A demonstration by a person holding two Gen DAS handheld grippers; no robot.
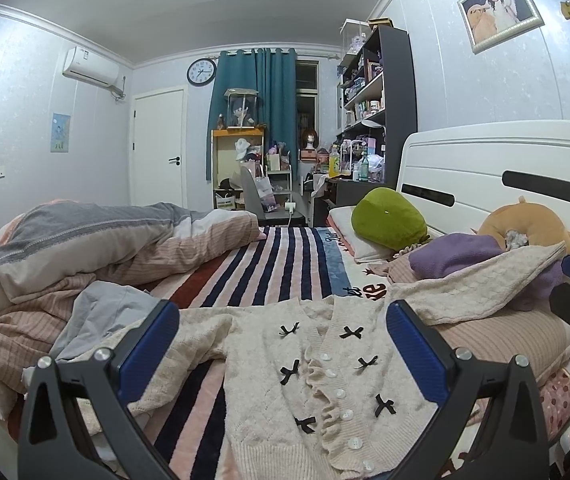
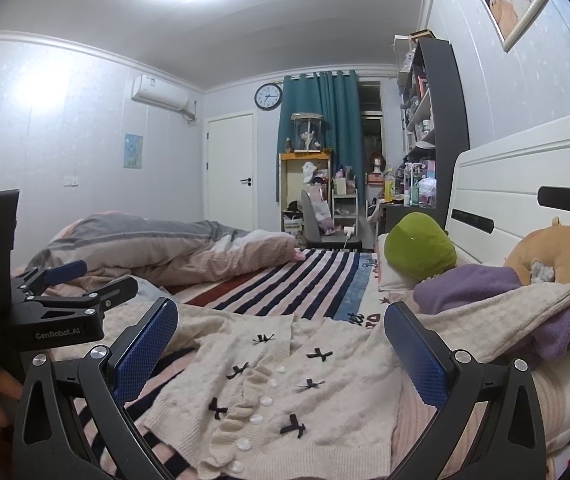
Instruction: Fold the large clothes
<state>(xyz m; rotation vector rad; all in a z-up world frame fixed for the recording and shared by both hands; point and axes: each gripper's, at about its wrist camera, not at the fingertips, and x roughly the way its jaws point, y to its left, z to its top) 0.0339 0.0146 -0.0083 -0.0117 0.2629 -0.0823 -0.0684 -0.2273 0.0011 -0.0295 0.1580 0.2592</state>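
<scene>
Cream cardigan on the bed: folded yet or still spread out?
Spread out. The cardigan lies flat on the striped blanket, buttoned front up, one sleeve stretched sideways. Both grippers, left and right, hover open above it.

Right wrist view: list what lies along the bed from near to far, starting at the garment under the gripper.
Cream knit cardigan with black bows → striped navy-and-pink blanket → grey office chair beyond the bed's far edge → teal curtain at the far wall.

Cream cardigan (image 1: pixel 317 376) with black bows (image 1: pixel 351 333), striped blanket (image 1: pixel 285 264).
</scene>
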